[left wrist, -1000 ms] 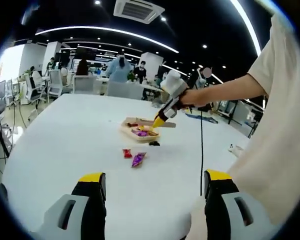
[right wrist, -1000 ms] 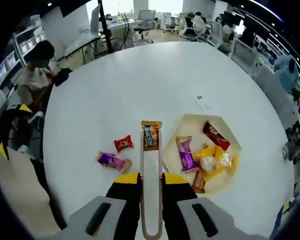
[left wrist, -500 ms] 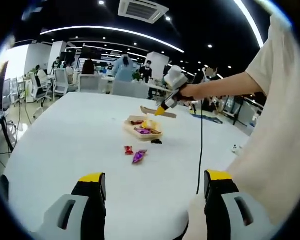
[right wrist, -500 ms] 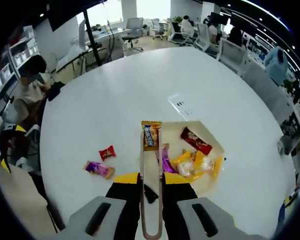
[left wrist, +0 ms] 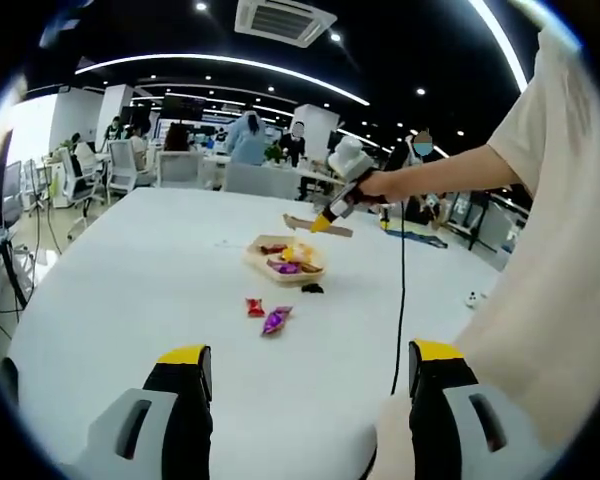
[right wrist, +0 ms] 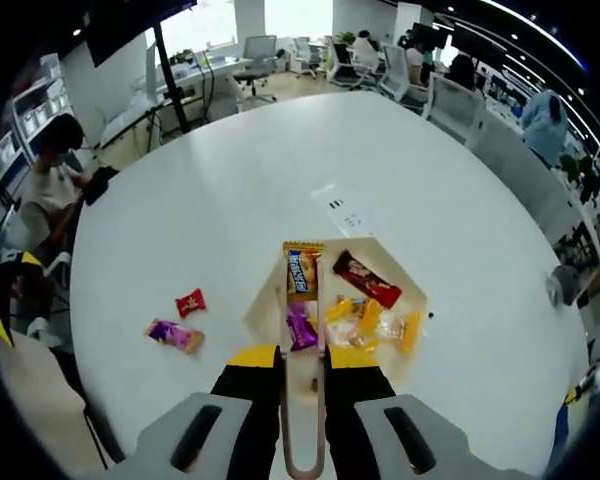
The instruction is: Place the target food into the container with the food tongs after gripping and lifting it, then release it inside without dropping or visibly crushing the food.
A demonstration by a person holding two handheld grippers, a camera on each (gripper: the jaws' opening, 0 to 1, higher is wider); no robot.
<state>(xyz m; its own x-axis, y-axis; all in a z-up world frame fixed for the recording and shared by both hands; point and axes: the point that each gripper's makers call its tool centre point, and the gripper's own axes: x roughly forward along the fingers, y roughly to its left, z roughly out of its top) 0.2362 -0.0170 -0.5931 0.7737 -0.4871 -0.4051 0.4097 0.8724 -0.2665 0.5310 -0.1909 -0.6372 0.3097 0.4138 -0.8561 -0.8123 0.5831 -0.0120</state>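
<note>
— Item one, the container?

— Shallow cream tray (right wrist: pixel 263 300), many-sided, on the round white table (right wrist: pixel 220 190). Contents: dark red bar wrapper (right wrist: pixel 365 280), purple sweet (right wrist: pixel 300 327), a cluster of yellow-wrapped pieces (right wrist: pixel 372 322). From the left gripper view the same tray (left wrist: pixel 257 260) sits mid-table.

— The target food?

— Orange-and-blue wrapped bar (right wrist: pixel 301 271), pinched at the tips of the metal food tongs (right wrist: pixel 302 400), held above the tray's near-left part. Whether it touches the tray floor, I cannot tell. Wrapper looks flat, not crushed.

— Right gripper?

— Right gripper (right wrist: pixel 302 362): yellow-tipped jaws drawn in tight on the tong arms, squeezing them together. In the left gripper view it (left wrist: pixel 320 222) hangs over the tray, held by a hand (left wrist: pixel 372 185).

— Left gripper?

— Left gripper (left wrist: pixel 310 362): jaws spread wide, nothing between them, well short of the tray.

— Loose items outside the tray?

— Red sweet (right wrist: pixel 190 302) and purple-wrapped sweet (right wrist: pixel 173 335), both on the table left of the tray. A small dark piece (left wrist: pixel 312 288) just beside the tray's near edge. A paper slip (right wrist: pixel 342 207) beyond the tray.
</note>
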